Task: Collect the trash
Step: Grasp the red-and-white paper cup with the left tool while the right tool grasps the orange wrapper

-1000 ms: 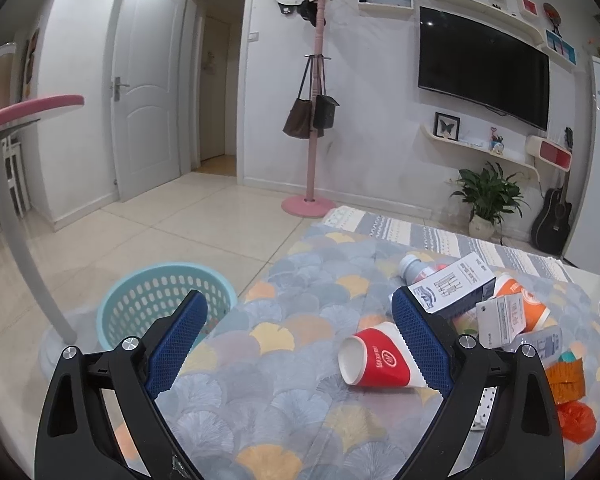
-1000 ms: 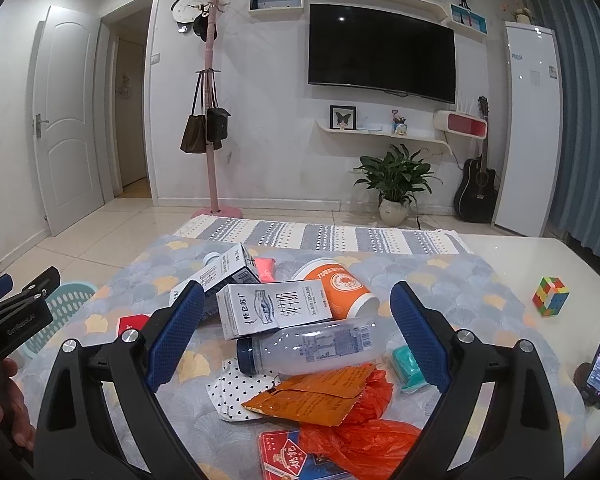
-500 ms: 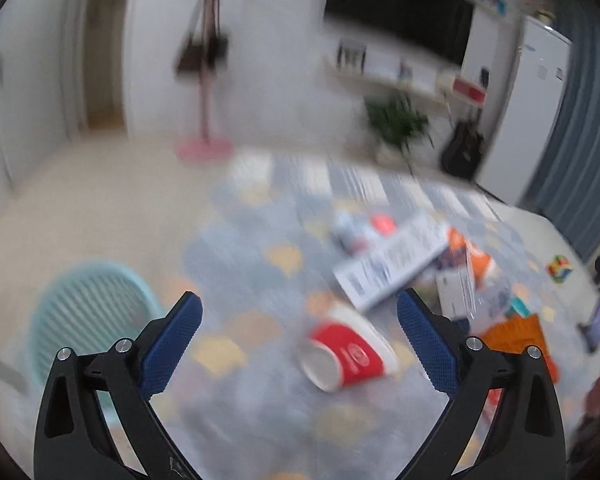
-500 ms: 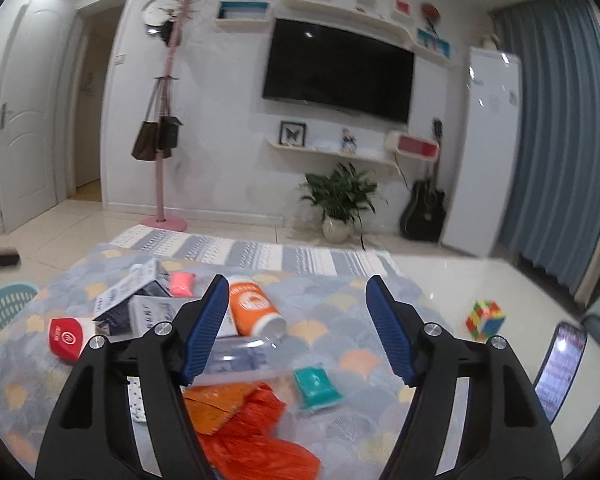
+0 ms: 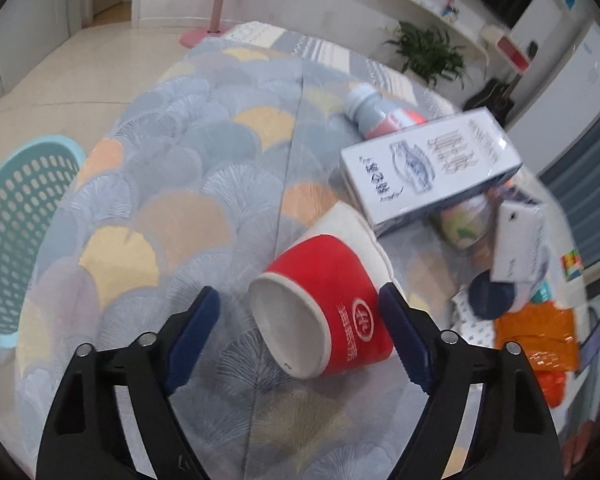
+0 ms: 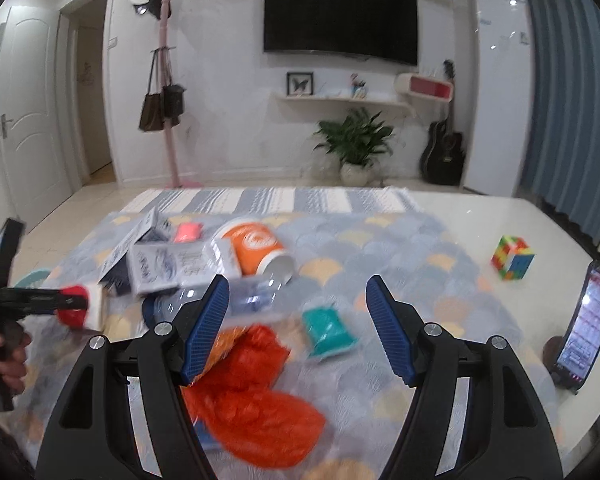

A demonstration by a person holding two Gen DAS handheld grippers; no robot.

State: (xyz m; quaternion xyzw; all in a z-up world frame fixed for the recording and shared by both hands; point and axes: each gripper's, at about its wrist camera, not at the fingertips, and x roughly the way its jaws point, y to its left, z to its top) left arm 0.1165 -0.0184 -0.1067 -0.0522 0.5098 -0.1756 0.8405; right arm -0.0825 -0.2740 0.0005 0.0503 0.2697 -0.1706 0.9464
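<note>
Left gripper (image 5: 300, 316) tipped down over the table, jaws closing w/ the red paper cup (image 5: 324, 308) between them. The cup lies on its side on the scale-pattern cloth (image 5: 172, 184), mouth toward the camera. The right pad sits right at the cup's side; can't tell if it touches. The left pad is clear of the rim, so no squeeze.

At 1 o'clock from the cup: white carton (image 5: 432, 168), just beside it. A small bottle (image 5: 374, 114) lies past the carton, approx 12 o'clock. Teal basket (image 5: 16, 232) on the floor at 9 o'clock, well apart.

Right gripper (image 6: 298, 312) hangs above the cloth, jaws spread, nothing pinched. Between the pads: a teal packet (image 6: 328, 332). Red plastic bag (image 6: 252, 400) at 7 o'clock from the packet, orange cup (image 6: 260, 248) at 11. Puzzle cube (image 6: 512, 258) and phone (image 6: 588, 328) off at 3 o'clock.
</note>
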